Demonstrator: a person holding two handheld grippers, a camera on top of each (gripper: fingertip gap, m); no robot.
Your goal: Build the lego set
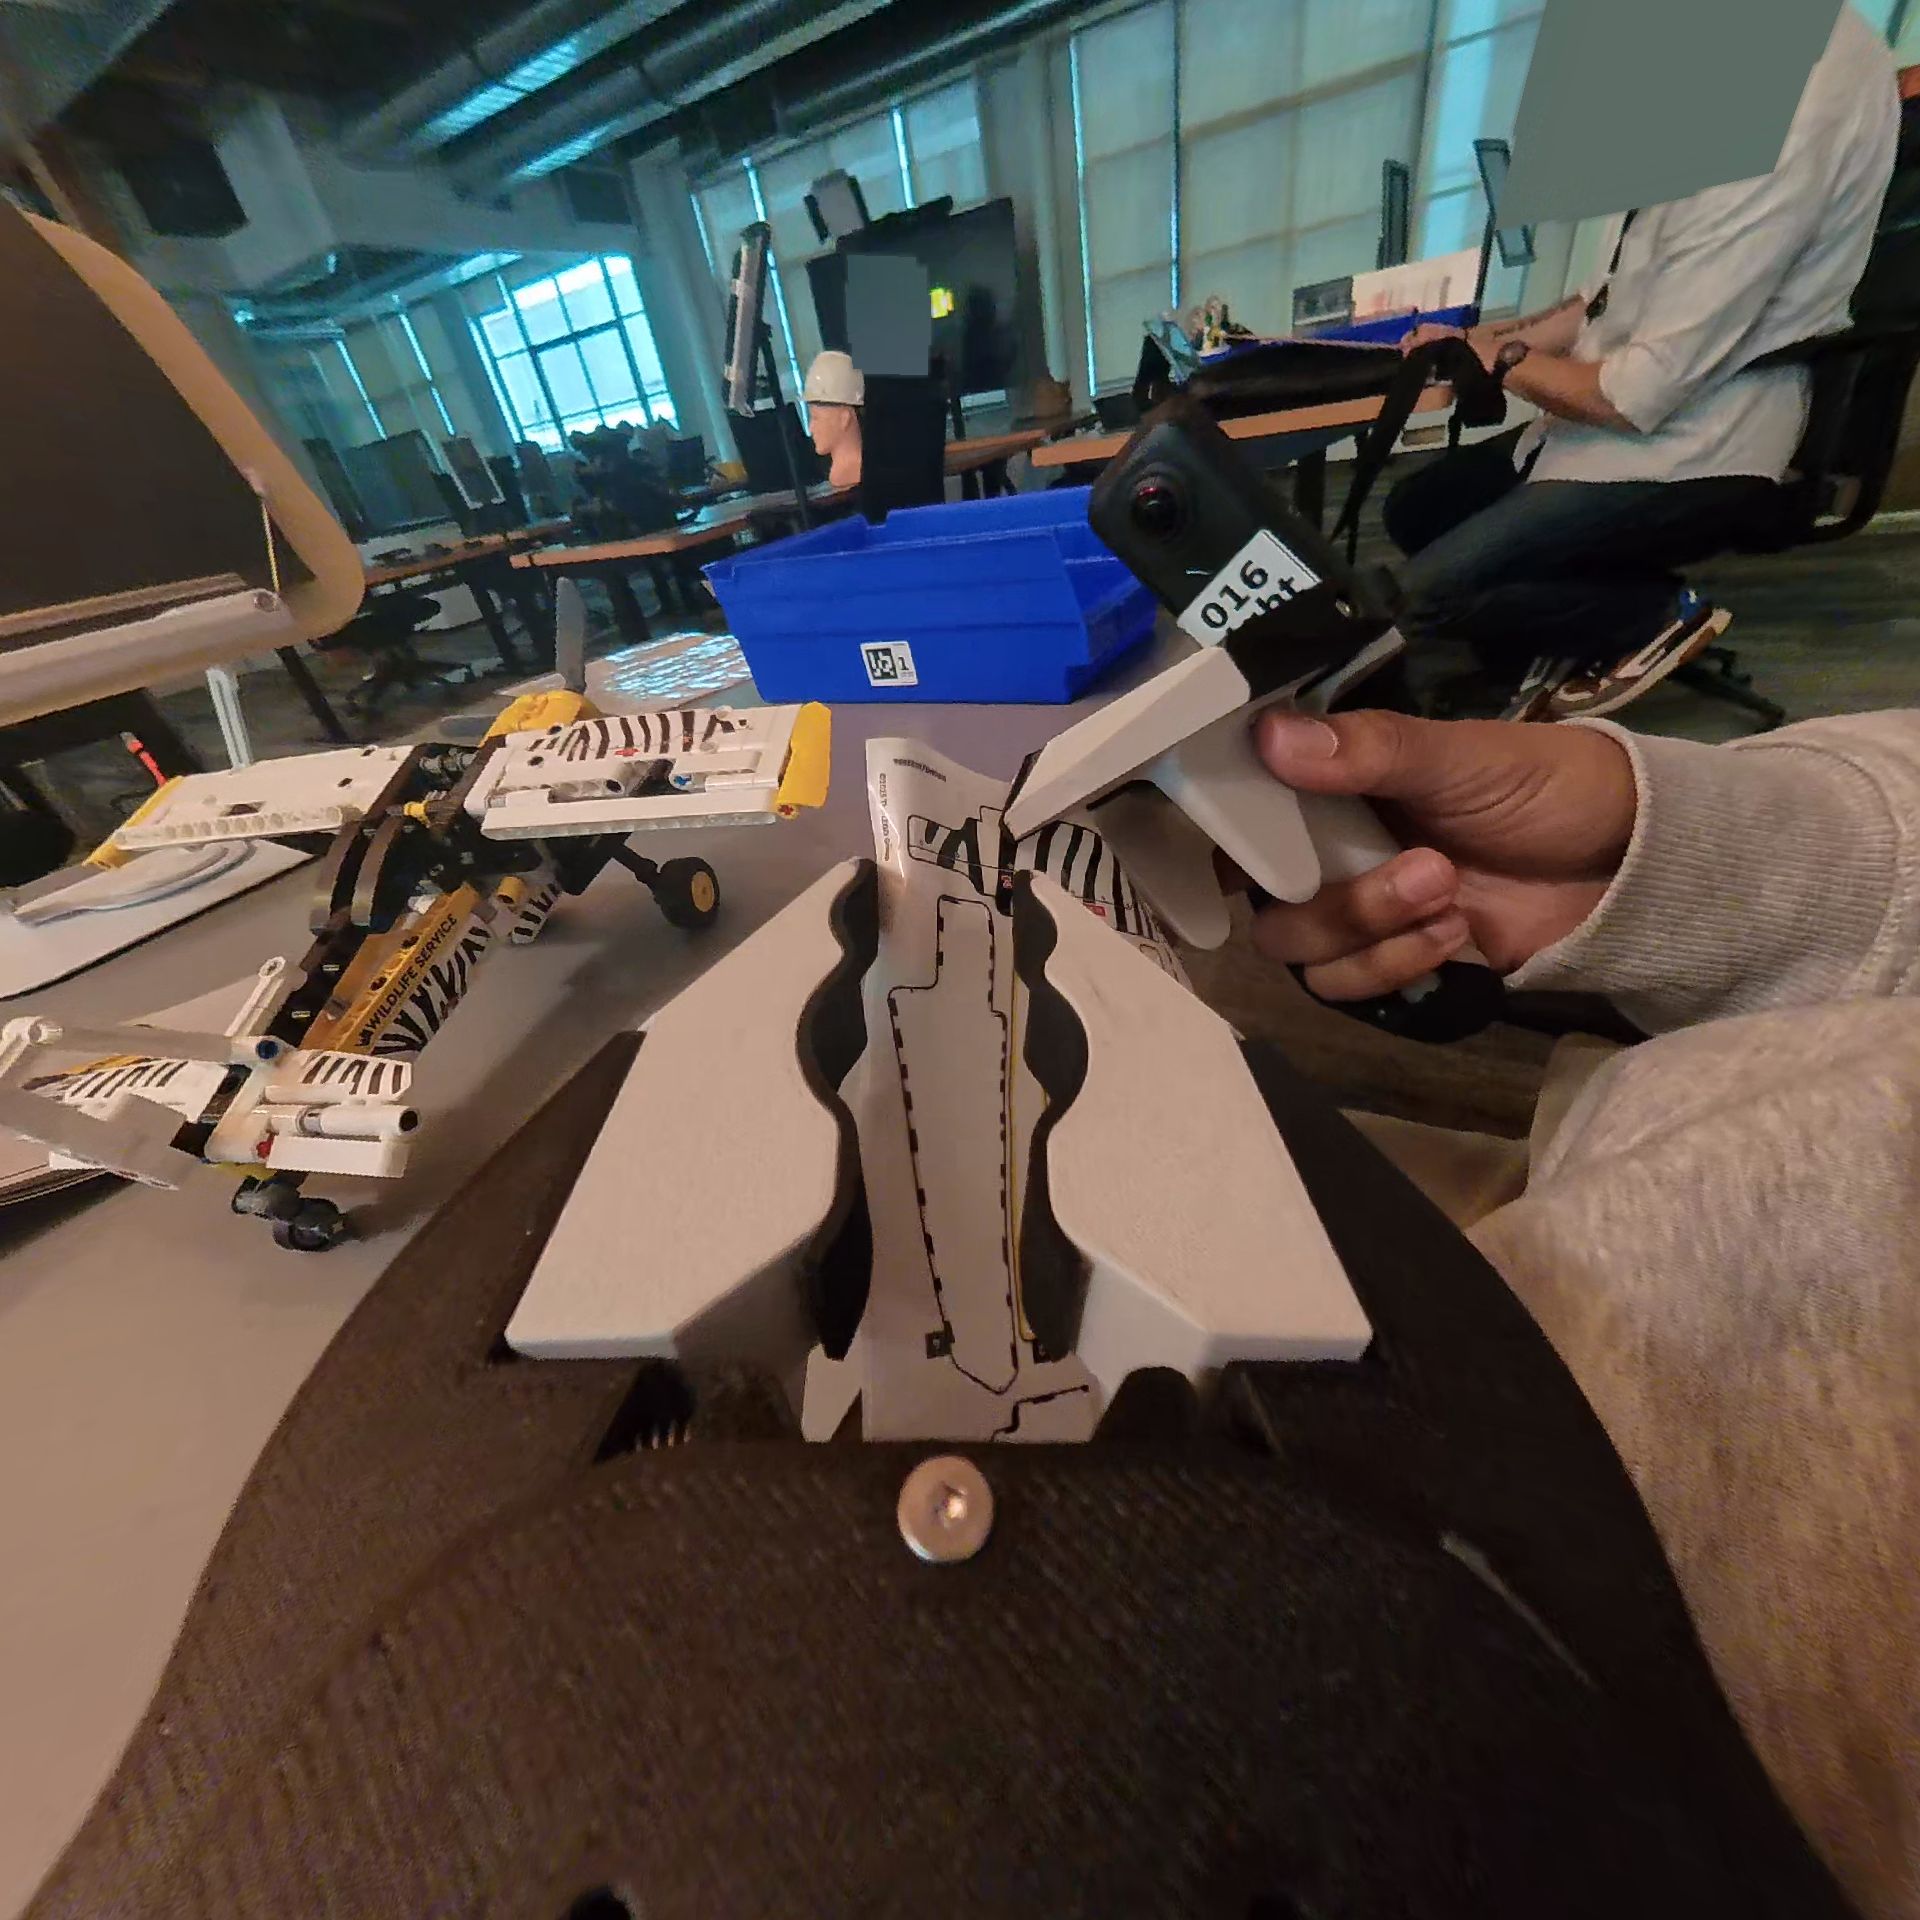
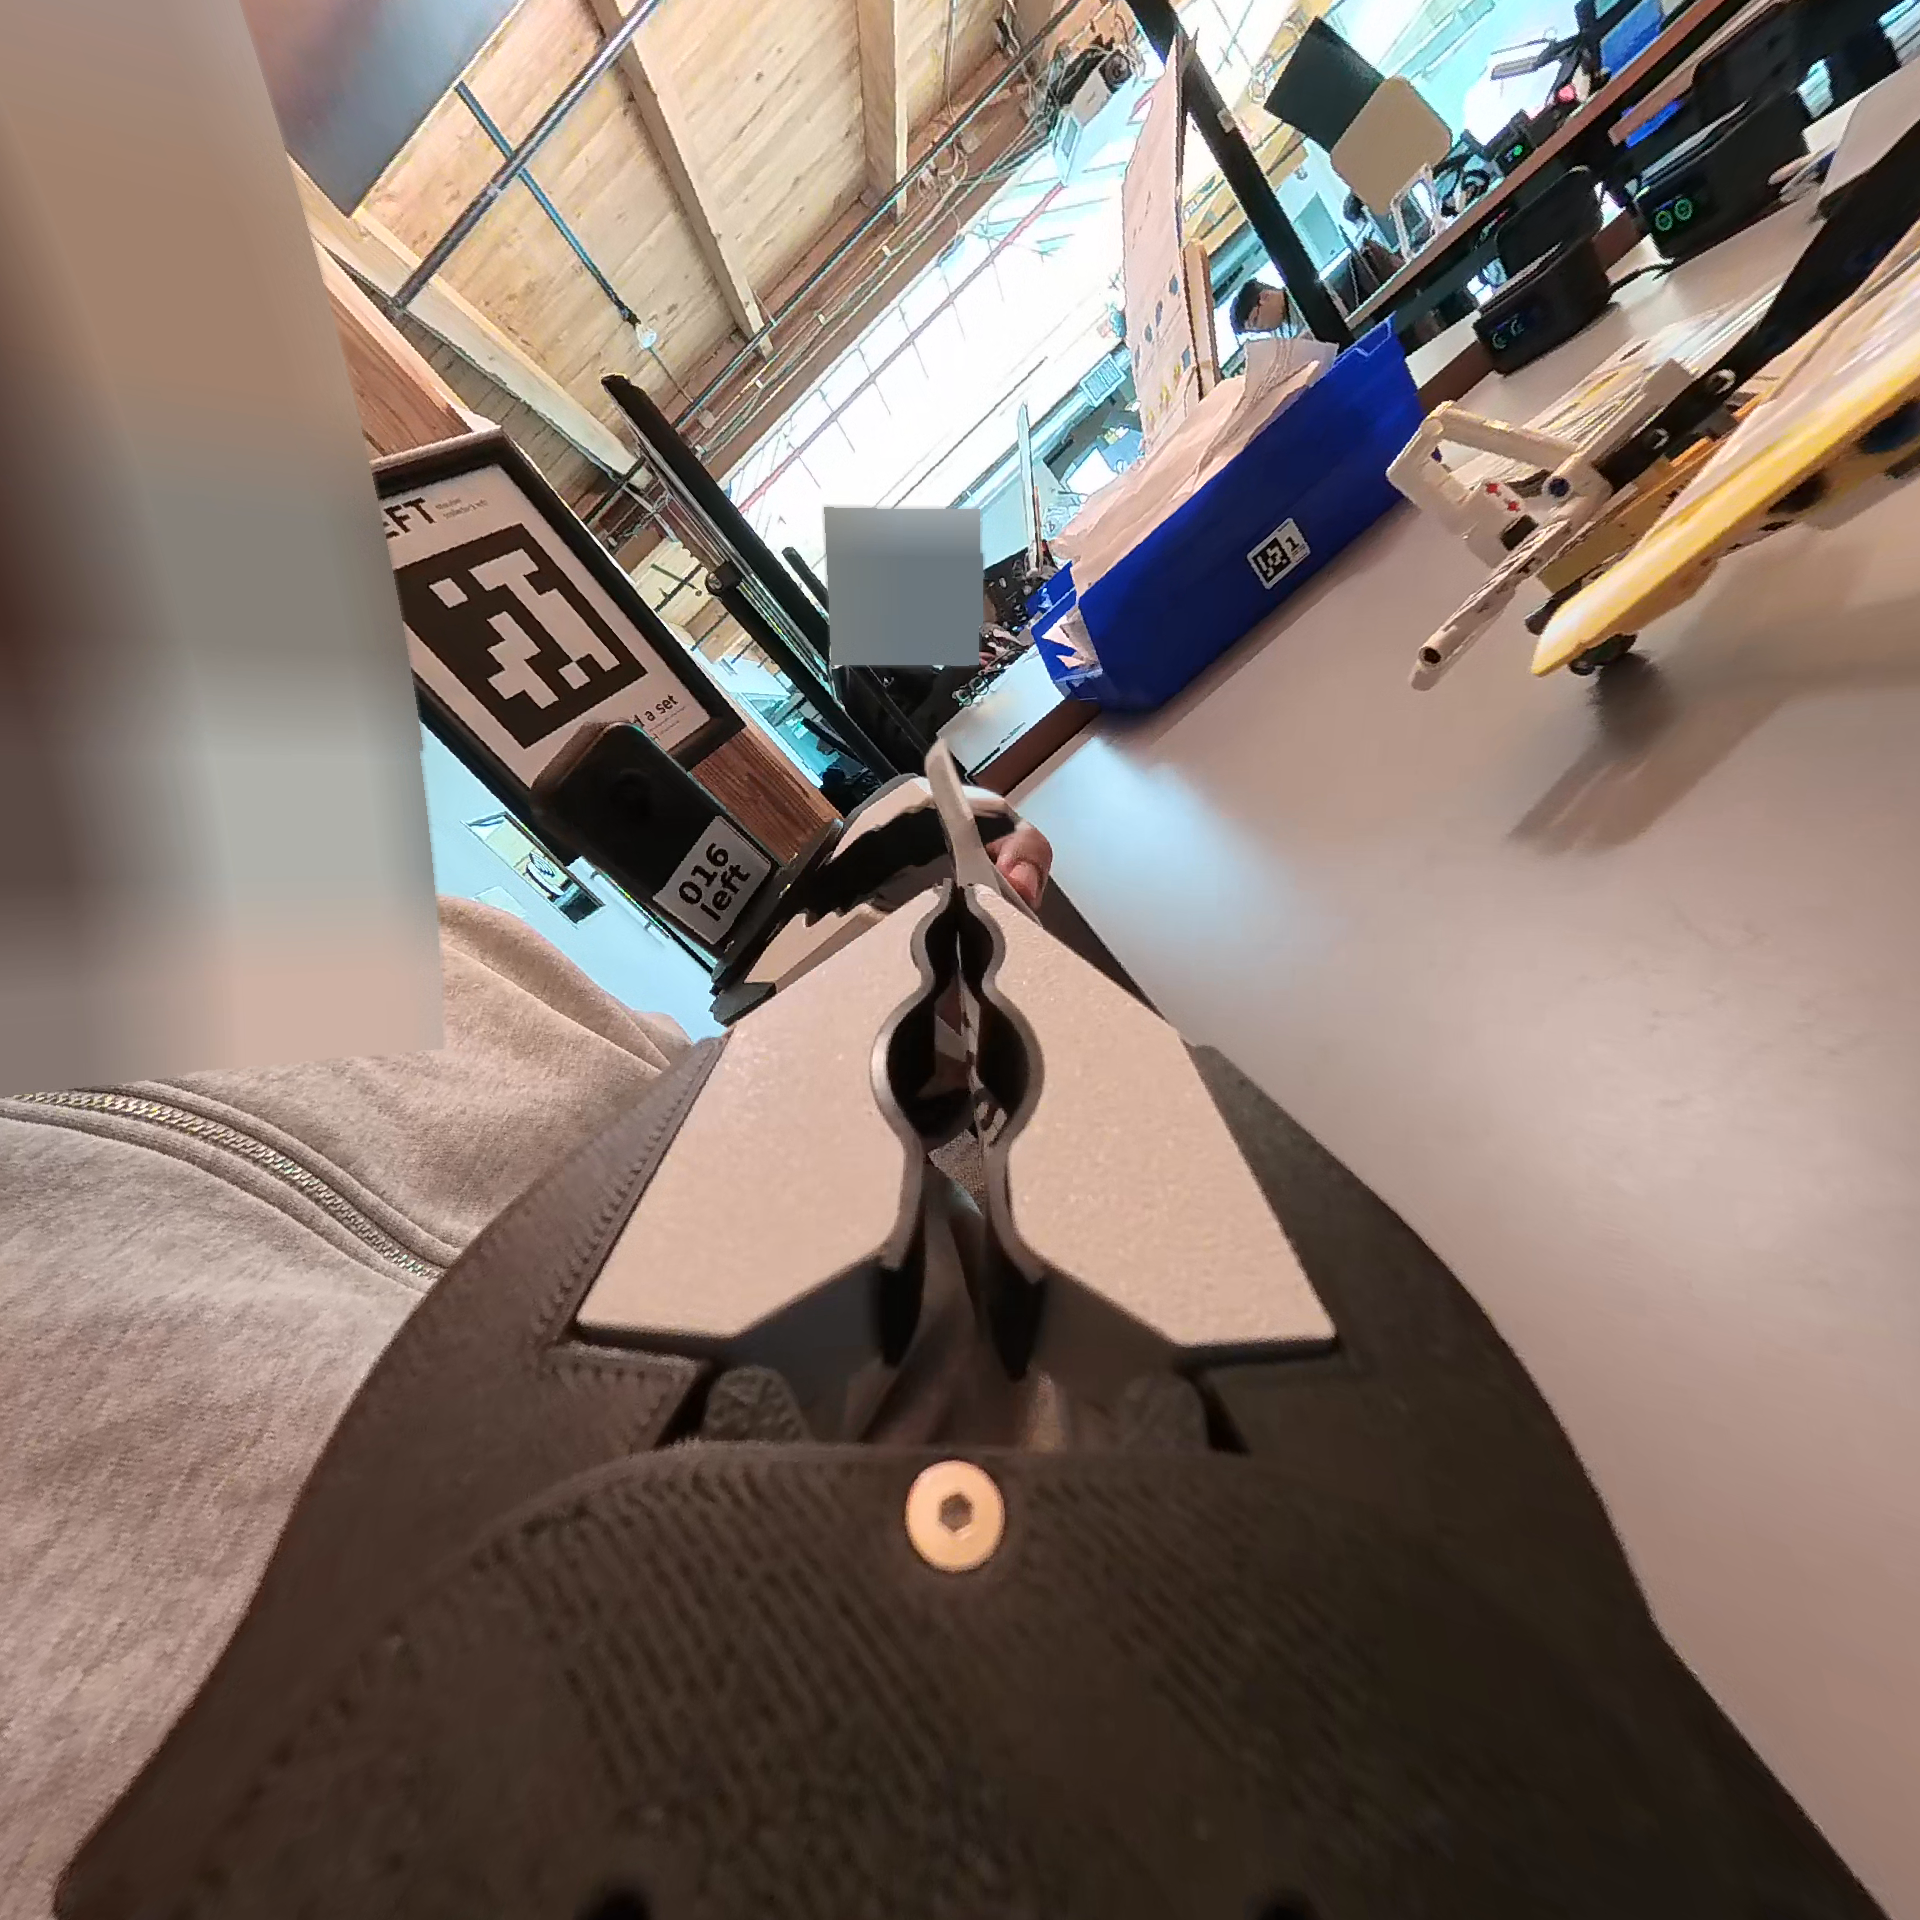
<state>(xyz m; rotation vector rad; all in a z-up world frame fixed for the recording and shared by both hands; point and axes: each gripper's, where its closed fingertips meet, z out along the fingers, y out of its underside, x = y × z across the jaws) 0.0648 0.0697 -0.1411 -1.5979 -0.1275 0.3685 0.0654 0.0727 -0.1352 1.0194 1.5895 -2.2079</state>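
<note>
Both claws, left and right, pinch one printed sticker sheet beside the plane

A blue plastic bin stands at the far edge of the grey bench, at about twelve o'clock, a square marker sticker on its front wall. In the right wrist view the blue plastic bin holds what look like loose white papers. Beyond it, at one o'clock, a seated person in a white shirt works at another desk. A white hard hat sits on a mannequin head at eleven o'clock.
</note>
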